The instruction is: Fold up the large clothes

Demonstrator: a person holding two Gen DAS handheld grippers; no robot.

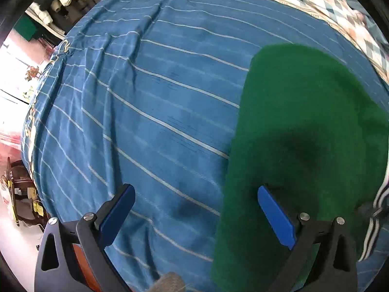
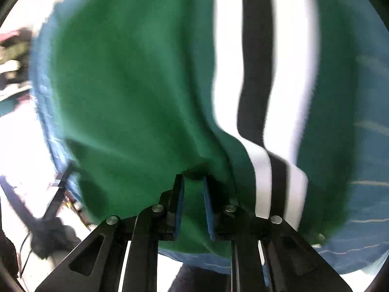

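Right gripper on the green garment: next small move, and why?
Probably close the right gripper fully on the green garment: a fold sits between its narrow-set pads, but the grip looks unsettled. The left gripper hangs wide open, holding nothing.
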